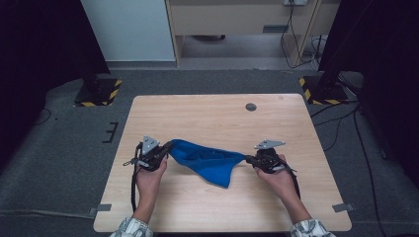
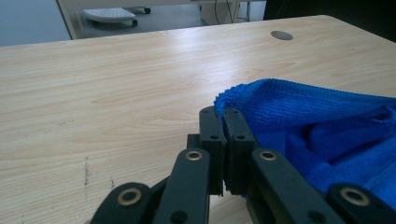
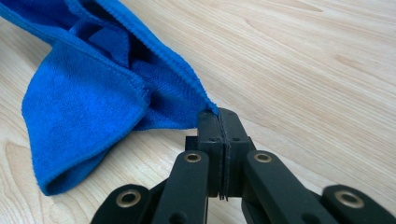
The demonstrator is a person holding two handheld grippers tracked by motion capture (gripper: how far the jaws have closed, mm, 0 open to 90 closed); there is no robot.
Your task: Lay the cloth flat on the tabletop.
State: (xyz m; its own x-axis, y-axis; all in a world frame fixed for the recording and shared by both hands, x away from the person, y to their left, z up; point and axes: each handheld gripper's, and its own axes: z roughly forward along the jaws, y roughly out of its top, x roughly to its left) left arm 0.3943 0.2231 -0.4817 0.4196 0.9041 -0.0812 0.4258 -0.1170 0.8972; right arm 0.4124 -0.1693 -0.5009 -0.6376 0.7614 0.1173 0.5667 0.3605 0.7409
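Hands come in from six o'clock of the high view. The left gripper (image 1: 167,148) is clamped on one corner of the blue microfibre cloth (image 1: 210,159), and the right gripper (image 1: 248,159) pinches the opposite corner. The cloth hangs between them over the middle of the pale wooden table (image 1: 212,113), its sagging fold probably touching the wood. Pick-up looks done; spreading it flat or folding it remains. A grey cable cap (image 1: 251,106) sits toward twelve o'clock.
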